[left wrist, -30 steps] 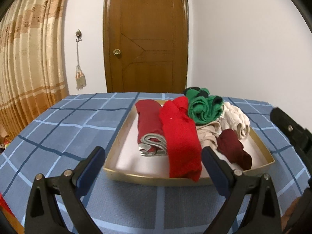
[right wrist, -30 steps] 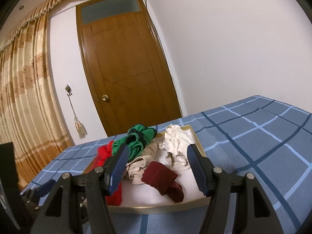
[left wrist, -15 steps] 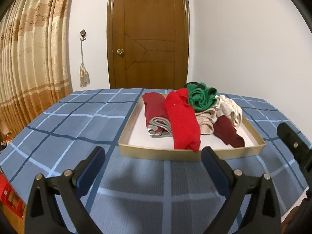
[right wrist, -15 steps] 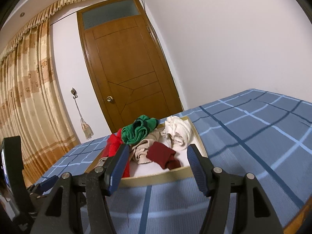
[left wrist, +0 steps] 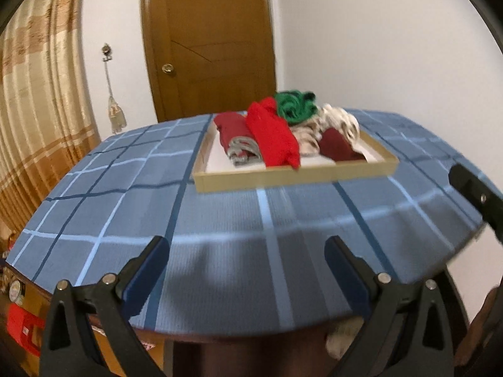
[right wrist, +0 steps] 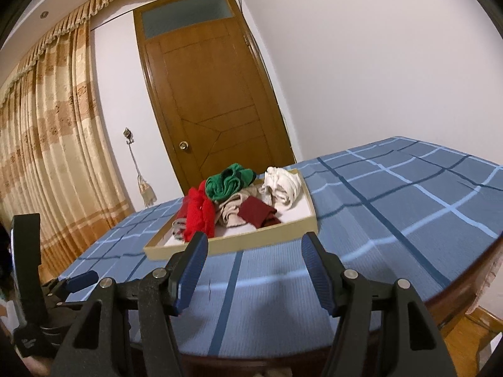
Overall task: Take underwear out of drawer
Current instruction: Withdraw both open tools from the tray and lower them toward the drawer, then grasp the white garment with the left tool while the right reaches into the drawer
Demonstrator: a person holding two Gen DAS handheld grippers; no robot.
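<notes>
A shallow wooden drawer (left wrist: 292,177) (right wrist: 232,245) lies on the blue checked tablecloth, holding rolled and folded underwear. In it are a bright red piece (left wrist: 273,132) (right wrist: 199,210), a dark red one with a grey band (left wrist: 235,135), a green one (left wrist: 294,105) (right wrist: 228,182), a white one (left wrist: 339,119) (right wrist: 283,185), a beige one (right wrist: 231,209) and a maroon one (left wrist: 338,144) (right wrist: 256,212). My left gripper (left wrist: 246,245) stands open over the table's near edge, well short of the drawer. My right gripper (right wrist: 255,240) is open too, empty, just in front of the drawer.
The round table's near edge (left wrist: 251,330) shows below both grippers. A brown door (left wrist: 207,40) and a striped curtain (left wrist: 37,110) stand behind. A red object (left wrist: 22,330) sits low at the left, and a wooden chair (right wrist: 481,323) at the right.
Both grippers have drawn back from the drawer, which now looks smaller and farther off. The table's near edge has come into view. Both jaws stand as wide as before.
</notes>
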